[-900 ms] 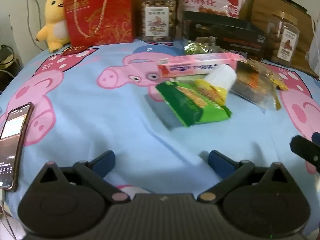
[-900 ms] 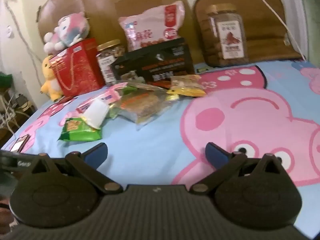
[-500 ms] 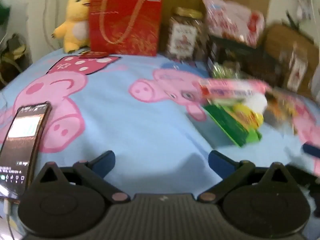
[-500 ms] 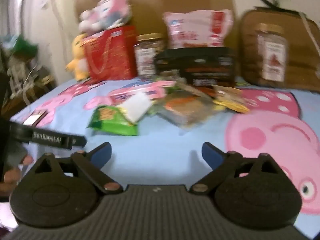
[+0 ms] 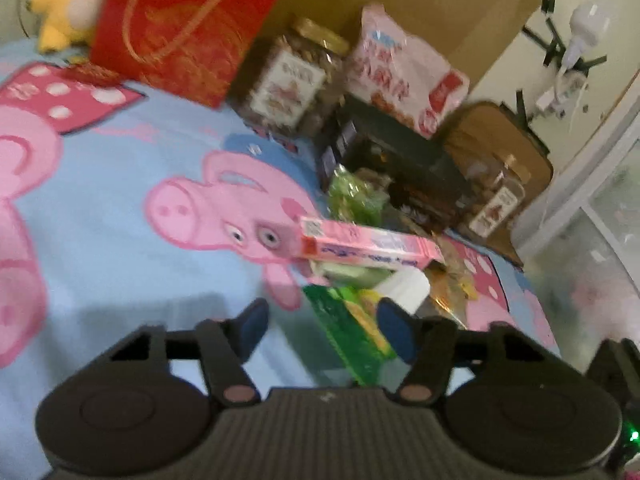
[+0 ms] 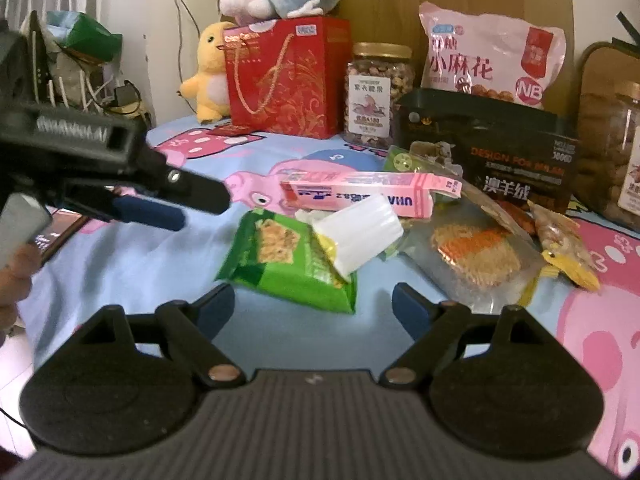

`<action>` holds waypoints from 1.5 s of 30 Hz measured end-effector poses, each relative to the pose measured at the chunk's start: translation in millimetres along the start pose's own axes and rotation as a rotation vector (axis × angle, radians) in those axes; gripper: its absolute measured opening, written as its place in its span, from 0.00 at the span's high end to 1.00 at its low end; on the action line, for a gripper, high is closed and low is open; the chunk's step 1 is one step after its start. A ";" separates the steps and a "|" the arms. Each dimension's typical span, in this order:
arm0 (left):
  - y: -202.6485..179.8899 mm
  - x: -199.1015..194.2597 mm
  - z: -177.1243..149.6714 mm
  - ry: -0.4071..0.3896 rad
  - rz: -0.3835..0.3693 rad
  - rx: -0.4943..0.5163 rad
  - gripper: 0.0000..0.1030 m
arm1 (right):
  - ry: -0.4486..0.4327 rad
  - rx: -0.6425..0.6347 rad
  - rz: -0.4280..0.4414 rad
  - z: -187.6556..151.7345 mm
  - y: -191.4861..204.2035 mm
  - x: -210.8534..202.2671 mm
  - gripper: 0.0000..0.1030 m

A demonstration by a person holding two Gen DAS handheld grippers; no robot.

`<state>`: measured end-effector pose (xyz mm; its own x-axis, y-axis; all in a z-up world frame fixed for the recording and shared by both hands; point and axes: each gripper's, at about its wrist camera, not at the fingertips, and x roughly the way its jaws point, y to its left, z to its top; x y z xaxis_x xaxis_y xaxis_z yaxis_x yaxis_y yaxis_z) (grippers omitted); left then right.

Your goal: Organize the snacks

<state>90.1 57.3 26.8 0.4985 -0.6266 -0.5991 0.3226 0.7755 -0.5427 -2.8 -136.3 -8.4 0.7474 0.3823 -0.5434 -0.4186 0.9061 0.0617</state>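
Left tool [image 5: 322, 330] nearer crinkly green packet [image 5: 352, 336]

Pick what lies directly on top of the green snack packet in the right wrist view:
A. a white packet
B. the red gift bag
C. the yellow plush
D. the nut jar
A: the white packet lies tilted across the upper right part of the green snack packet, while the other three stand far behind.
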 end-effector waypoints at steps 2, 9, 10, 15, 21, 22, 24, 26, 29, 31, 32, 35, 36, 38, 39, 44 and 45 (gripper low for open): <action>11.2 6.2 -2.2 0.039 -0.027 0.002 0.59 | 0.024 0.022 0.029 1.1 -3.6 5.3 0.34; 34.4 -25.7 -41.1 0.021 -0.025 0.018 0.73 | 0.008 -0.007 0.107 -2.8 6.6 -16.8 0.73; 36.7 -31.6 -49.8 0.012 -0.019 0.016 0.72 | 0.004 -0.020 0.135 -2.2 9.9 -20.6 0.74; 40.3 -58.9 -79.8 -0.012 0.061 -0.060 0.68 | -0.014 -0.071 0.254 -7.4 20.6 -32.9 0.72; 26.9 -60.2 -86.4 -0.033 0.130 -0.060 0.62 | -0.047 -0.045 0.186 -2.5 13.8 -34.9 0.71; 24.5 -58.9 -86.1 -0.033 0.138 -0.054 0.61 | -0.049 -0.032 0.145 -7.9 7.7 -36.6 0.71; 14.5 -57.0 -86.6 -0.035 0.157 -0.049 0.59 | -0.049 0.027 0.070 -7.9 -11.0 -35.1 0.71; 9.5 -56.9 -86.6 -0.038 0.163 -0.054 0.58 | -0.046 0.097 0.084 -7.6 -25.1 -36.4 0.66; 4.6 -58.0 -87.2 -0.042 0.167 -0.075 0.58 | -0.057 0.079 0.152 -6.7 -18.7 -37.9 0.56; 2.7 -59.2 -88.1 -0.045 0.166 -0.087 0.58 | -0.049 0.012 0.193 -8.4 -3.6 -36.1 0.49; 2.0 -59.4 -87.9 -0.045 0.165 -0.089 0.59 | -0.035 -0.029 0.210 -7.9 5.6 -32.2 0.49; -5.2 -57.5 -87.1 -0.043 0.178 -0.059 0.61 | 0.033 -0.124 0.201 -9.5 24.4 -15.0 0.49; -7.4 -56.6 -87.3 -0.041 0.177 -0.052 0.64 | 0.029 -0.150 0.187 -6.9 29.7 -11.1 0.50; -13.0 -56.1 -85.7 -0.045 0.193 -0.040 0.64 | 0.029 -0.176 0.171 -1.5 36.6 -4.3 0.58; -17.2 -56.5 -83.4 -0.048 0.197 -0.025 0.65 | 0.025 -0.176 0.168 0.0 37.8 -3.3 0.58; -50.9 -58.4 -57.3 -0.099 0.178 0.100 0.66 | -0.074 -0.168 0.149 -3.5 22.6 -23.4 0.68; -59.8 -54.5 -47.0 -0.107 0.169 0.124 0.66 | -0.101 -0.165 0.127 1.1 18.4 -27.2 0.68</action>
<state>5.8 41.4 64.2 0.6344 -0.4802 -0.6057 0.3202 0.8765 -0.3595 -30.3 -129.8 8.4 0.7274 0.5154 -0.4531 -0.5853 0.8106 -0.0175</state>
